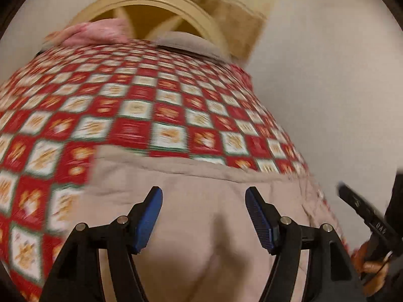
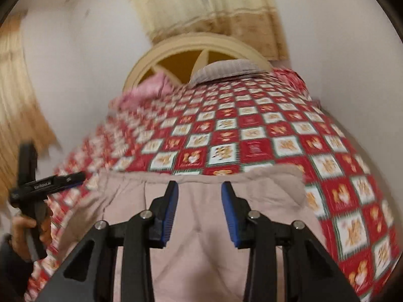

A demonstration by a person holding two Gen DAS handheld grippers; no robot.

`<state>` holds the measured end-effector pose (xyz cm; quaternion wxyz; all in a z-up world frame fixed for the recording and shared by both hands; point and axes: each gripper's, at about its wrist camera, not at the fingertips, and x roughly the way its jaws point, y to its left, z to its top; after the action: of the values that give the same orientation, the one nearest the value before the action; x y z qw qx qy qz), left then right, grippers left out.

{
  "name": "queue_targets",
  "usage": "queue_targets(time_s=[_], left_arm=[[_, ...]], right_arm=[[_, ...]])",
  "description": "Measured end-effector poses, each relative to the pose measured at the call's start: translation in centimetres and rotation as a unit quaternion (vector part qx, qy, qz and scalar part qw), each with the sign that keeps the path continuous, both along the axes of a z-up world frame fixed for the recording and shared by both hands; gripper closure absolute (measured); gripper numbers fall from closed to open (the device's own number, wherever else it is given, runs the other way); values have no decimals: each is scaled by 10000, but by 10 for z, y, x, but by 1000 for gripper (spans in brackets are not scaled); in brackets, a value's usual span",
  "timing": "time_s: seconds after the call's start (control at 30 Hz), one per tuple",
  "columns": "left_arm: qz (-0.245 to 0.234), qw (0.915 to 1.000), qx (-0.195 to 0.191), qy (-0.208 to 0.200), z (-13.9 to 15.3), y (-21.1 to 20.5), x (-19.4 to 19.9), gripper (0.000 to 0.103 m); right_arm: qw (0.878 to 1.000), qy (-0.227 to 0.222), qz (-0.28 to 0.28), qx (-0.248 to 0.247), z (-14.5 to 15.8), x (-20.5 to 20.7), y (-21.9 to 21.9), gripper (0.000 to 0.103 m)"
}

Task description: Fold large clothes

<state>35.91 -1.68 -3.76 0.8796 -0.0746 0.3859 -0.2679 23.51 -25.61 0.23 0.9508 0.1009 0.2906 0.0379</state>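
Note:
A large beige garment [image 1: 201, 214] lies spread on the near part of a bed with a red and white checked cover [image 1: 141, 105]. My left gripper [image 1: 204, 196] is open and empty, hovering over the garment's middle. In the right wrist view the same garment [image 2: 201, 226] lies below my right gripper [image 2: 199, 188], which is open and empty above its far edge. The left gripper's body [image 2: 47, 181] shows at the left of the right wrist view; the right gripper's body [image 1: 365, 214] shows at the right edge of the left wrist view.
A pink cloth [image 2: 148, 88] and a grey pillow [image 2: 226, 71] lie at the head of the bed by a curved cream headboard [image 2: 176, 47]. A yellowish curtain [image 2: 214, 7] hangs behind. White walls flank the bed.

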Motion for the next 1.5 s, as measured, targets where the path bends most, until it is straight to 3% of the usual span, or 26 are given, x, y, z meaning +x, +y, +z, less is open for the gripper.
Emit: queue_targets(time_s=[0.07, 0.2, 0.27, 0.37, 0.5, 0.67, 0.77, 0.93, 1.03, 1.17, 1.23, 1.3, 1.4, 1.5], left_arm=[[-30, 9998, 191, -66, -14, -25, 7, 34], [124, 9980, 592, -175, -52, -40, 17, 34], [75, 9991, 413, -82, -66, -40, 18, 33], [81, 9998, 58, -161, -75, -34, 15, 32], [68, 9995, -238, -219, -82, -32, 15, 31], [55, 9994, -301, -132, -89, -36, 23, 31], [80, 9998, -179, -99, -92, -41, 26, 31], [124, 9999, -9, -104, -95, -44, 27, 31], [144, 9999, 51, -71, -97, -45, 28, 31], [152, 9998, 69, -58, -98, -45, 29, 31], [157, 9998, 107, -59, -98, -47, 30, 31], [163, 9997, 137, -67, -98, -47, 29, 31], [139, 9997, 188, -100, -97, -49, 28, 31], [143, 9996, 221, -112, -96, -49, 27, 31]], right_arm=[[9996, 252, 72, 57, -13, 28, 18, 68], [9969, 700, -247, -271, -61, 71, 24, 68], [9949, 954, -329, -70, -94, 79, 13, 68], [9963, 660, -318, 457, -113, 68, -2, 70], [9968, 492, -316, 544, -121, 63, -2, 70], [9969, 557, -337, 433, -126, 68, 1, 70], [9967, 575, -374, 427, -126, 70, 2, 70], [9956, 806, -479, 6, -123, 78, 13, 70], [9926, 1072, -465, -316, -109, 80, 20, 70], [9959, 456, -680, -387, -59, 49, 3, 69], [9939, 409, -968, -324, -49, 40, -21, 69], [9877, 780, -1305, -377, -60, 41, -52, 69], [9782, 1336, -1516, -479, -107, 40, -85, 68], [9819, 1097, -1547, -8, -132, 32, -101, 69]])
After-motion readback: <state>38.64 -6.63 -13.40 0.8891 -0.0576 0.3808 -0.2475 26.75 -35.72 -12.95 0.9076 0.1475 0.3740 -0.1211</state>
